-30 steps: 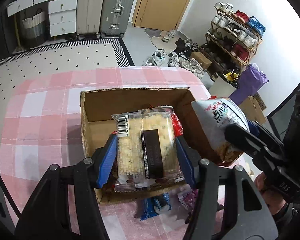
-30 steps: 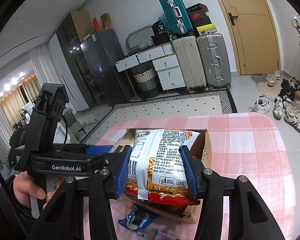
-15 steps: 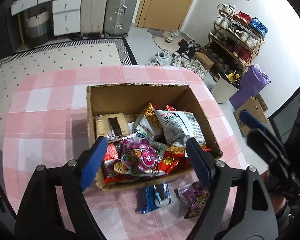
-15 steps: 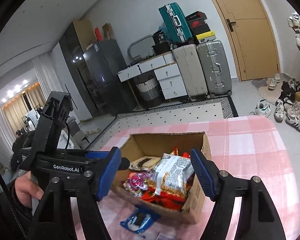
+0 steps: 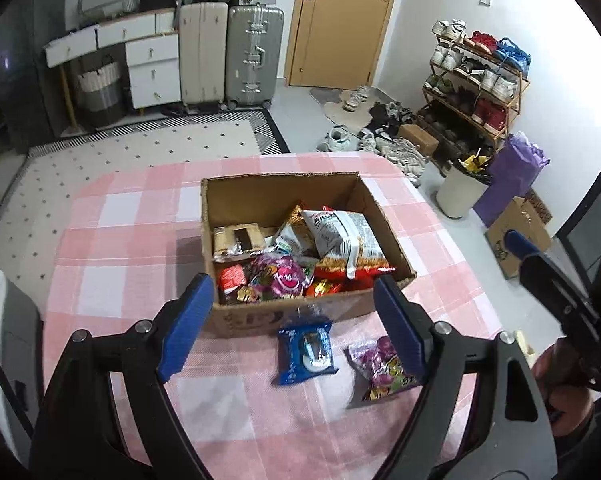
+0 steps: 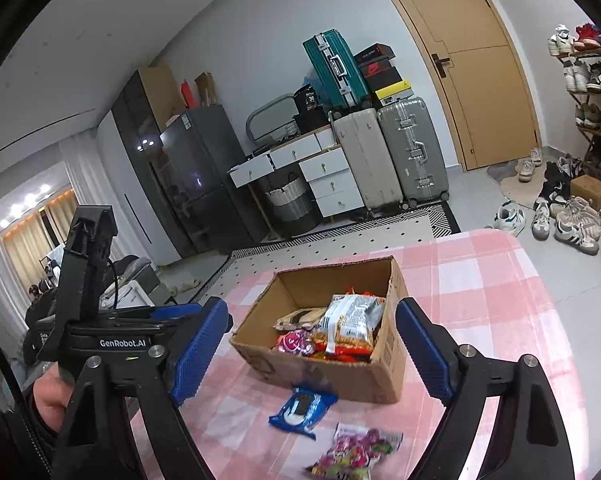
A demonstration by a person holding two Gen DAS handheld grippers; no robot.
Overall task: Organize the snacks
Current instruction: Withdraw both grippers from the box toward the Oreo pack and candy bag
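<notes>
The left hand-held gripper [image 5: 292, 320] is released: its two blue fingers [image 5: 186, 326] stand wide apart with nothing between them. The right hand-held gripper [image 6: 312, 350] is likewise released and empty, its fingers [image 6: 422, 354] spread wide.

A cardboard box [image 5: 260, 196] sits on the desk [image 5: 132, 248], which carries a pink and white checked cloth. The box is open at the top and holds several snack packets. A white noodle bag [image 5: 340, 236] lies on top toward the right side of the box. A cracker pack [image 5: 238, 240] lies at the left side of the box. A pink candy bag [image 5: 278, 276] lies near the front wall of the box.

Two packets lie on the desk outside the box. A blue cookie pack [image 5: 306, 350] lies just in front of the front wall of the box, between the two fingers of the left hand-held gripper in the left wrist view. A purple candy bag [image 5: 380, 370] lies beside the blue cookie pack, to its right, partly hidden behind the right finger of the left hand-held gripper.

In the right wrist view, the box [image 6: 340, 376] appears between the fingers of the right hand-held gripper, and the blue cookie pack [image 6: 302, 406] and the purple candy bag [image 6: 358, 448] lie nearer the camera, below the box.
</notes>
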